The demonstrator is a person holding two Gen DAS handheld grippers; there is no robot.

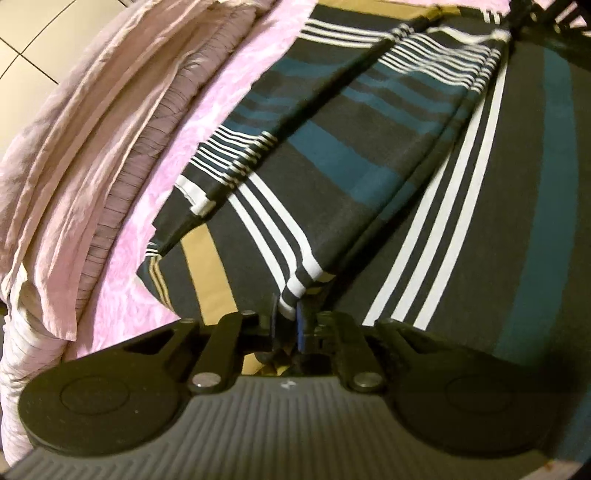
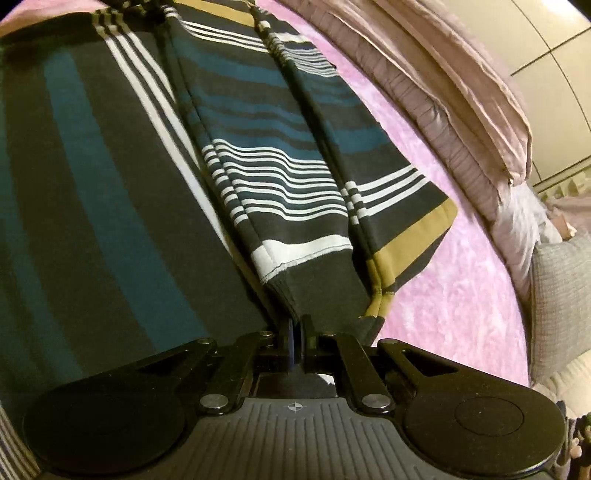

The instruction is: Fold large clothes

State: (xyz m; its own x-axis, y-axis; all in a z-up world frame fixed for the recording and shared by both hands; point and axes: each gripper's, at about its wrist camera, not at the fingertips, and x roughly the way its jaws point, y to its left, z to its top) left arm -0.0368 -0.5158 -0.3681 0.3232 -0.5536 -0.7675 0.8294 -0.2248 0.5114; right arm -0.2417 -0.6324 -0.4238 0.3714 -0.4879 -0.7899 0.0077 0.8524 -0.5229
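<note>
A large striped cloth (image 1: 332,155) in dark grey, teal, white and tan lies spread over a pink bed. My left gripper (image 1: 286,314) is shut on a folded corner of the cloth, with white stripes running into the jaws. In the right wrist view the same striped cloth (image 2: 258,166) stretches away in long folds. My right gripper (image 2: 295,326) is shut on its dark gathered edge. Between the two grippers the held edge is lifted and pulled taut above the flat layer below. At the far end of the left wrist view the other gripper (image 1: 517,22) shows as a dark shape.
The pink patterned bedspread (image 2: 443,258) surrounds the cloth. A rumpled pale pink quilt (image 1: 92,129) lies along the far side of the bed; it appears as the quilt (image 2: 443,92) in the right view. A grey cushion (image 2: 561,295) sits at the right. Floor tiles (image 1: 22,44) show beyond.
</note>
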